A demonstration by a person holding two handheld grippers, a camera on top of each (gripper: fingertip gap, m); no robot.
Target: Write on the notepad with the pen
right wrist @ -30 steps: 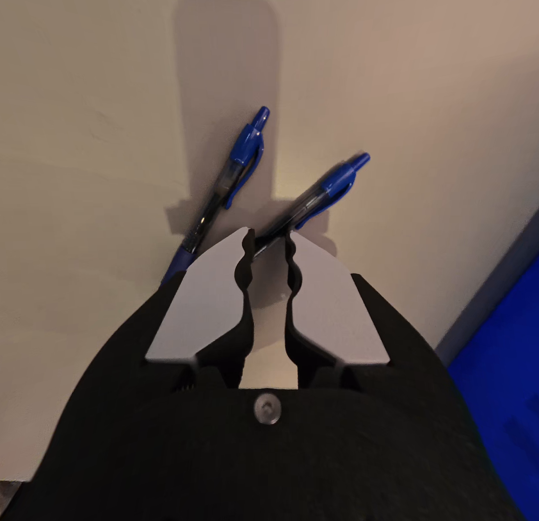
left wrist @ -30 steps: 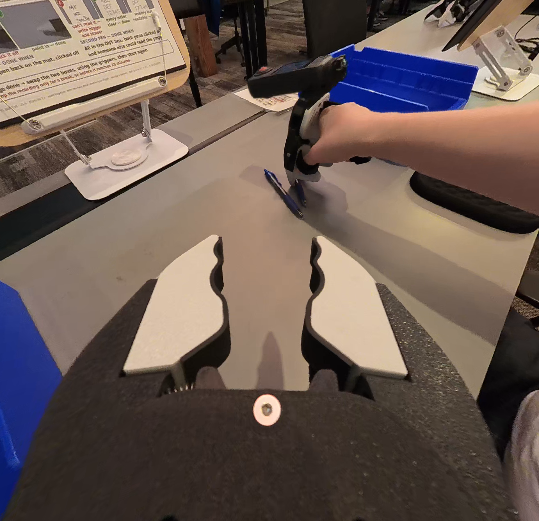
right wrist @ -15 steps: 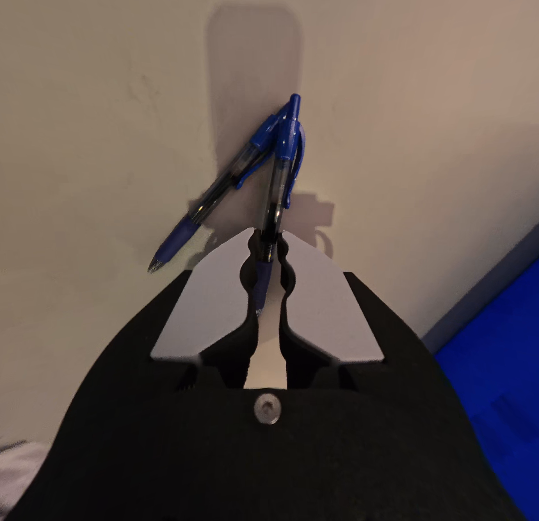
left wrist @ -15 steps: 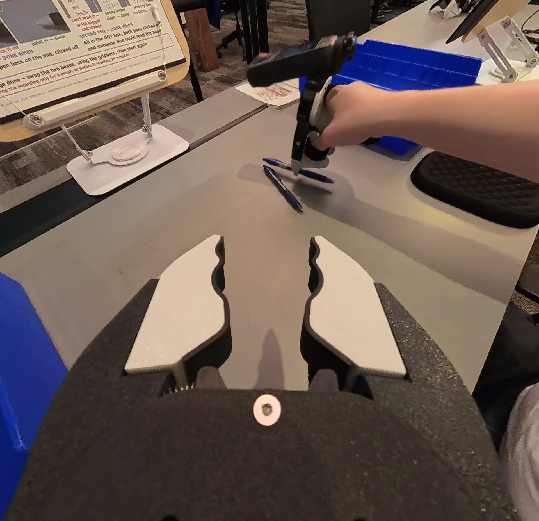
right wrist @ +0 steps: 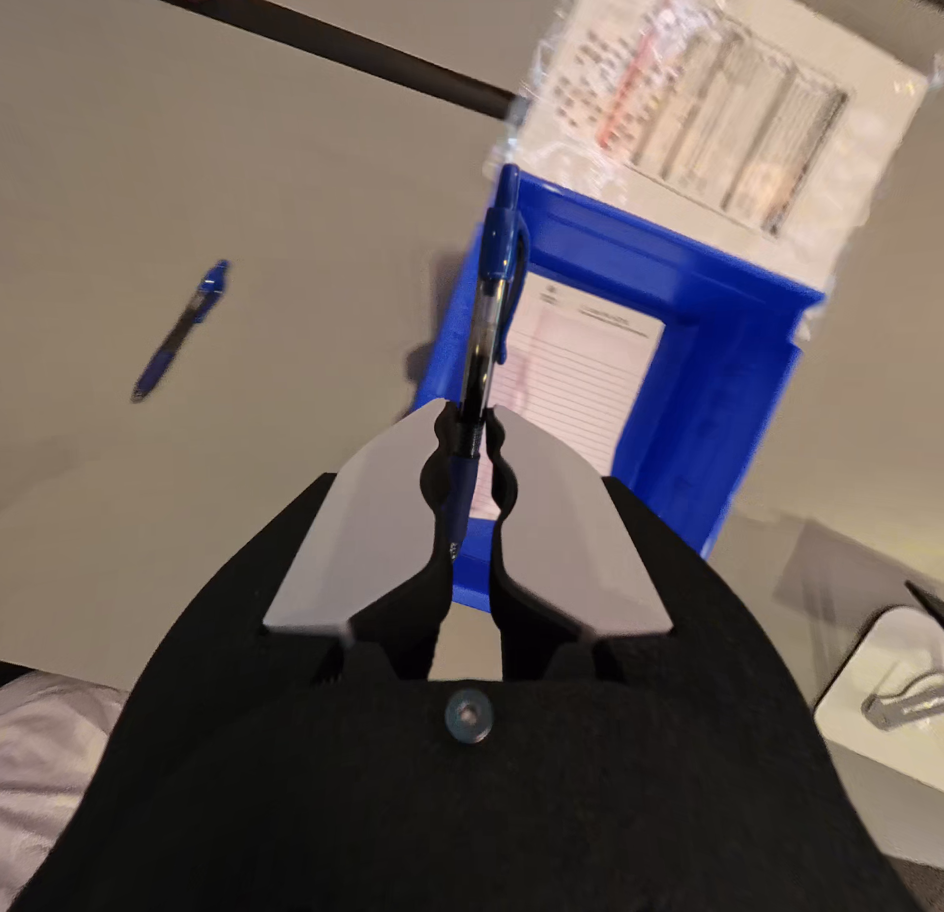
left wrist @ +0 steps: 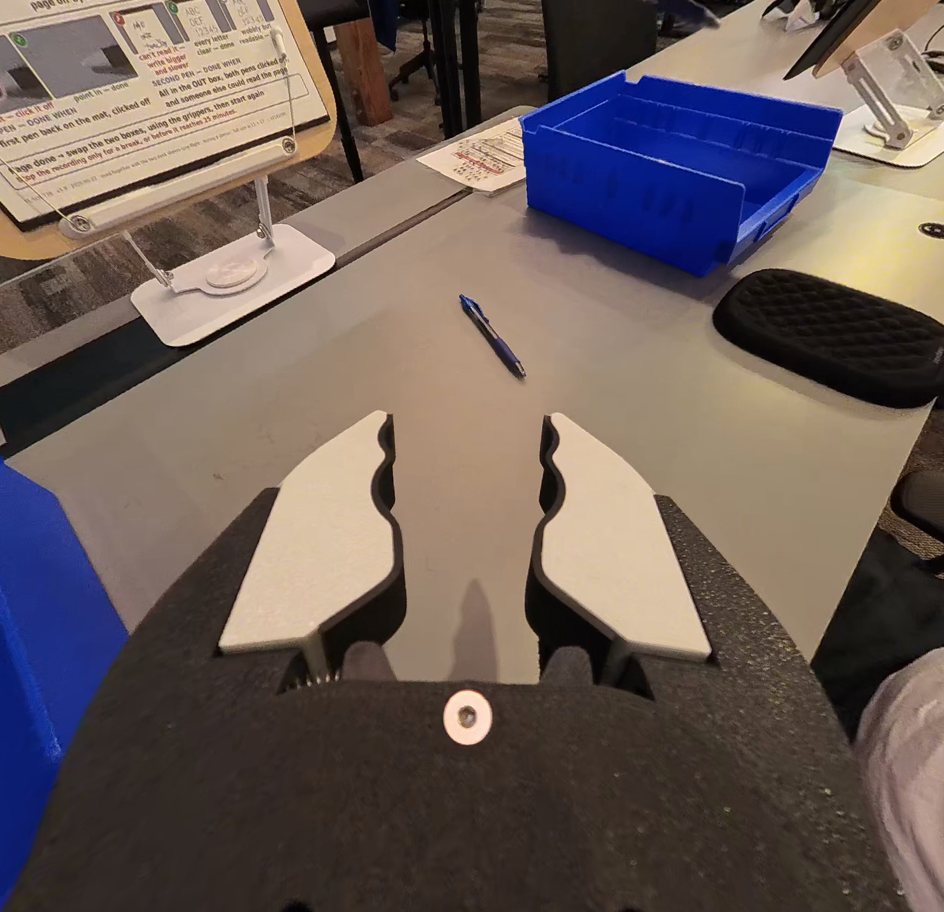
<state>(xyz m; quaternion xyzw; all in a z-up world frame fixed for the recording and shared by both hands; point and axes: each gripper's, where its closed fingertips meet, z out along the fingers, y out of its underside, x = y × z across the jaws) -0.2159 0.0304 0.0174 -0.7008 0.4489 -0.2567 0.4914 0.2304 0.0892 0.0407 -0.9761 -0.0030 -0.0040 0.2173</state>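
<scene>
Right hand-held gripper (right wrist: 466, 413) pinches one blue pen (right wrist: 489, 315) above a lined notepad (right wrist: 572, 376). A second pen (left wrist: 491, 335) lies on the surface (left wrist: 316, 407). Left hand-held gripper (left wrist: 467, 422) is spread, empty.

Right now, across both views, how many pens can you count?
2. One pen is clamped in the right gripper, above the blue bin; the other pen lies on the table.

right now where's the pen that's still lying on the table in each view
Left wrist view: the loose pen lies at centre, beyond the open left gripper, tip pointing near-right.
Right wrist view: the same pen lies at left, blurred, apart from the held pen in the right gripper.
Shared landmark: the blue bin, to the loose pen's right in both.
</scene>
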